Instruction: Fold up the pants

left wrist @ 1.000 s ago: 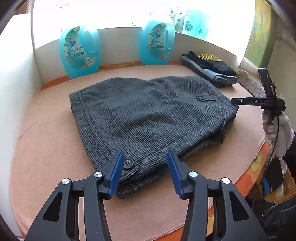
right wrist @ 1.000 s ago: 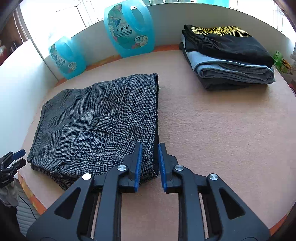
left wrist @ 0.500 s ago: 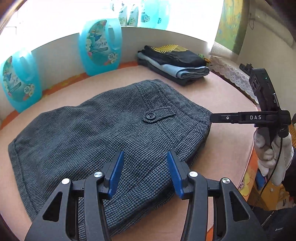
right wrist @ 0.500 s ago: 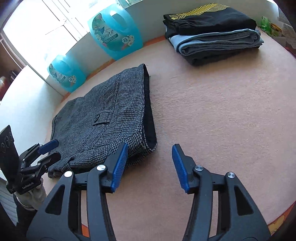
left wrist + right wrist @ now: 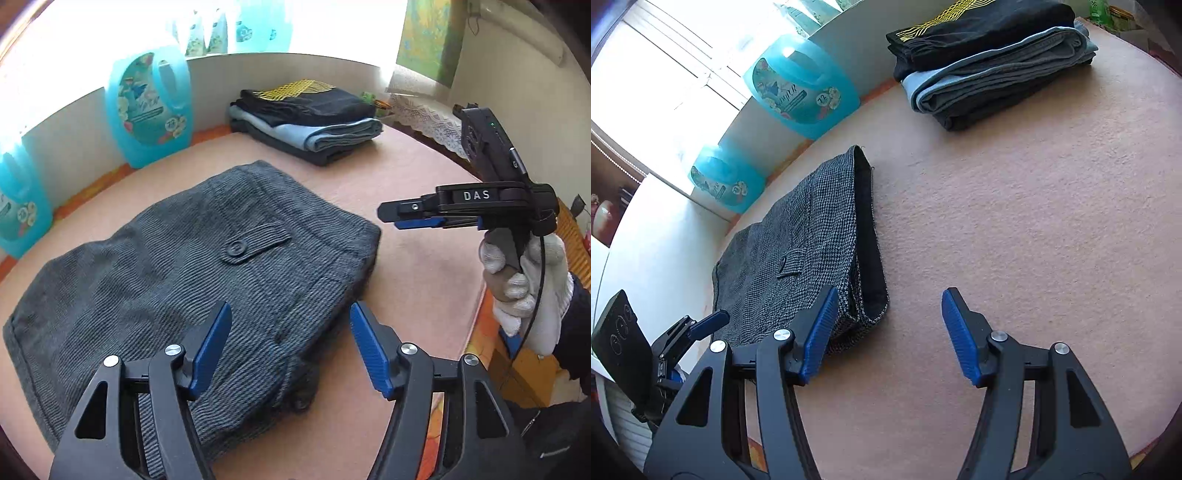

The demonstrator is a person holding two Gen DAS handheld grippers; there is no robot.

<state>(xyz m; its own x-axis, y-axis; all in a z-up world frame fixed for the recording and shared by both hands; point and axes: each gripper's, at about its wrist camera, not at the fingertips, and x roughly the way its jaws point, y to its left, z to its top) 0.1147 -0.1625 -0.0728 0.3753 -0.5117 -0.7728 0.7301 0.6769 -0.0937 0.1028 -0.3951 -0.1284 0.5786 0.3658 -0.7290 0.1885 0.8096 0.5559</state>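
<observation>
Grey checked pants (image 5: 192,258) lie folded flat on the pink table cover (image 5: 417,273), button flap up; they also show in the right wrist view (image 5: 809,251). My left gripper (image 5: 290,345) is open and empty, hovering over the pants' near edge. My right gripper (image 5: 886,332) is open and empty above the near right corner of the pants; it also shows in the left wrist view (image 5: 397,218), held in a white-gloved hand to the right of the pants. My left gripper appears in the right wrist view (image 5: 713,323) at the lower left.
A stack of folded clothes (image 5: 306,118) sits at the back right, also in the right wrist view (image 5: 990,59). Blue detergent bottles (image 5: 147,107) (image 5: 801,96) stand along the white back wall. The table edge (image 5: 476,325) runs near the gloved hand.
My right gripper opened from nearly shut and lifted away from the pants' edge. My left gripper swung to the right along the pants. The pants have not moved.
</observation>
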